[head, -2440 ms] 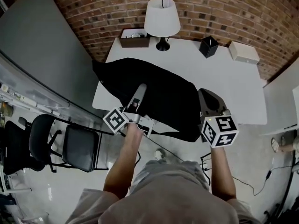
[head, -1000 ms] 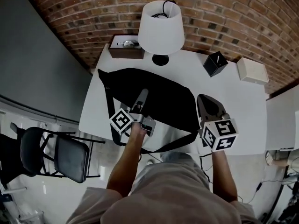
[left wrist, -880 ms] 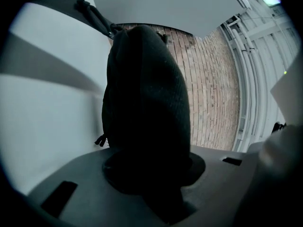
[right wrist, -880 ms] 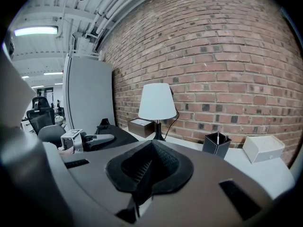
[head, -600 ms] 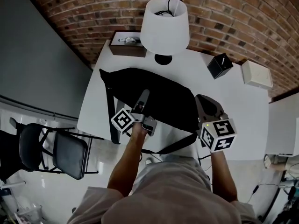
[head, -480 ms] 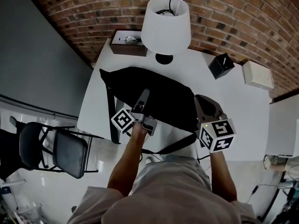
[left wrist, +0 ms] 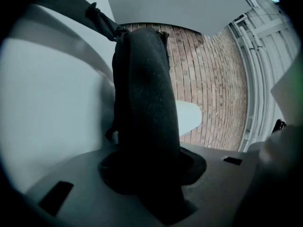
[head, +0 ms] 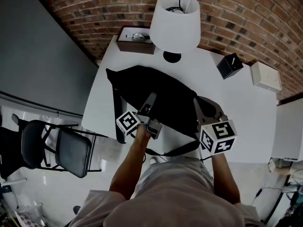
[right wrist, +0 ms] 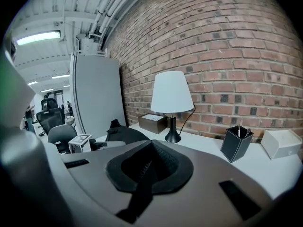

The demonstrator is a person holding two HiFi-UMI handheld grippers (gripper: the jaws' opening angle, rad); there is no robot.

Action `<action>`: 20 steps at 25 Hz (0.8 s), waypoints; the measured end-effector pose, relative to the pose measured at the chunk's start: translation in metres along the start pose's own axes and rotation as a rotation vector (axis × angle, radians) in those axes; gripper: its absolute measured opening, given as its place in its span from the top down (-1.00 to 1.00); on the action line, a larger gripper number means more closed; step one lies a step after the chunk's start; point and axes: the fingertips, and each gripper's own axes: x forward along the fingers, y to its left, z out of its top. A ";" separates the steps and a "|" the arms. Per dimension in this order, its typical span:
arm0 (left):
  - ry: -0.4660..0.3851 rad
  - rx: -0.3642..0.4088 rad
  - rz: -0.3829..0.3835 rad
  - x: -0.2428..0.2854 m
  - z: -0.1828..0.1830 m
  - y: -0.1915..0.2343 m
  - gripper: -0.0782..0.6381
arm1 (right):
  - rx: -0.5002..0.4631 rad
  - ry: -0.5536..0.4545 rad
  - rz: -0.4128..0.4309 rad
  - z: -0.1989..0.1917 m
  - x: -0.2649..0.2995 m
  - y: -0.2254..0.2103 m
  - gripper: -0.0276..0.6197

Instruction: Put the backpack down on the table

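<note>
Black fabric backpack [head: 163,89] on white table [head: 239,105], left gripper [head: 150,101] level toward 1 o'clock, jaws opening round its fabric (right gripper [head: 204,109] pressed together).

Dim, even indoor light, strong fisheye warp + dark vignette at edges, foreground blurry.

Backpack [head: 161,91] lies on table [head: 246,108], left half; its strap [head: 173,151] trails over the near edge. Lamp [head: 174,22] stands behind it at the far edge. Corner box [head: 135,34] left of lamp. Pen holder [head: 229,65] right of lamp, small box [head: 266,75] farther right. Chair [head: 71,148] on floor, left of table.
</note>
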 end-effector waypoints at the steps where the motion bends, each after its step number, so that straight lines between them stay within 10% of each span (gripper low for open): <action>1: 0.004 -0.001 0.005 -0.002 0.000 0.002 0.44 | 0.000 0.001 0.001 -0.001 0.000 0.003 0.91; 20: 0.057 -0.007 0.128 -0.033 -0.003 0.038 0.06 | -0.004 0.015 0.021 -0.018 -0.006 0.052 0.91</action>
